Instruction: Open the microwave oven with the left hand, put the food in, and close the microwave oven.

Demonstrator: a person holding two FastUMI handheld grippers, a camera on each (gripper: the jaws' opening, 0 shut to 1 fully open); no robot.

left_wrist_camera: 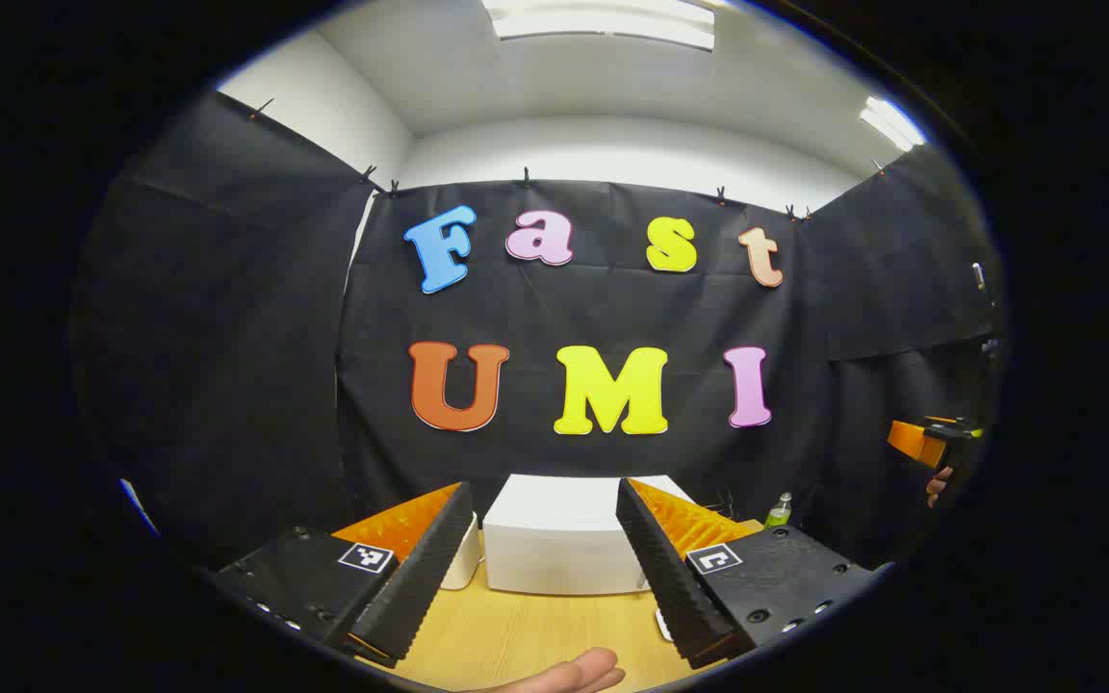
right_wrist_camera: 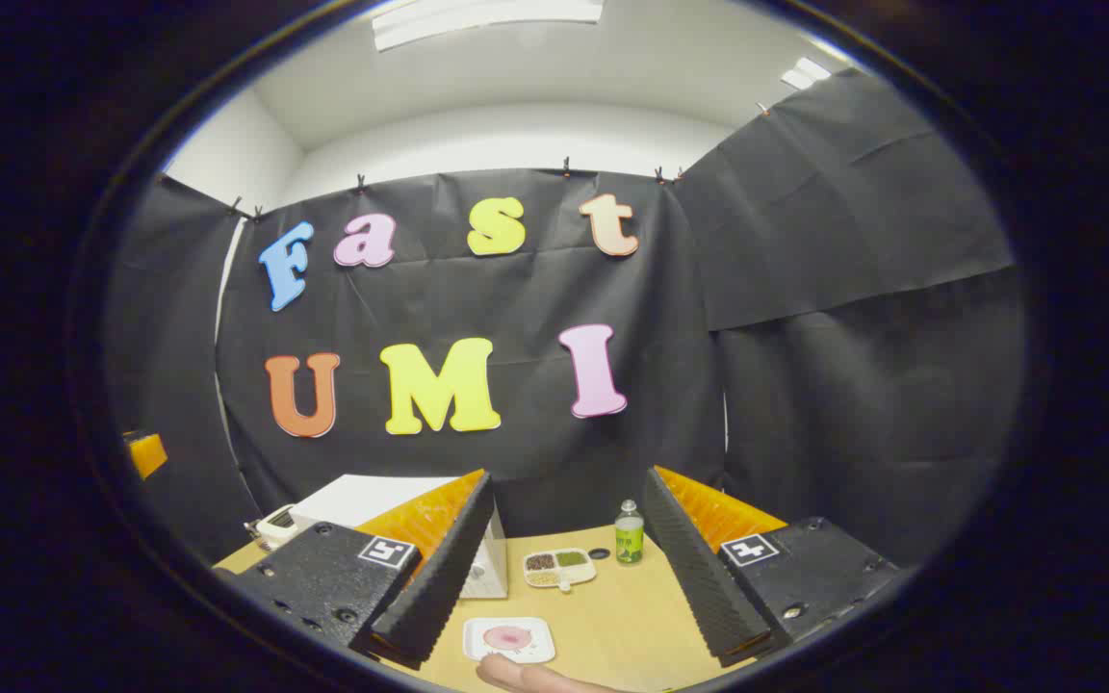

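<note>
With both the left gripper (left_wrist_camera: 545, 568) and right gripper (right_wrist_camera: 564, 568) spread wide and empty above the surface (right_wrist_camera: 612, 616), the microwave oven (left_wrist_camera: 559, 539) sat closed, so pulling its door carelessly risked dragging it into the nearby food plate (right_wrist_camera: 508, 639).

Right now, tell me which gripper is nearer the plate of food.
Right. The right gripper hangs open just above the plate of food; the left gripper faces the microwave farther left.
</note>
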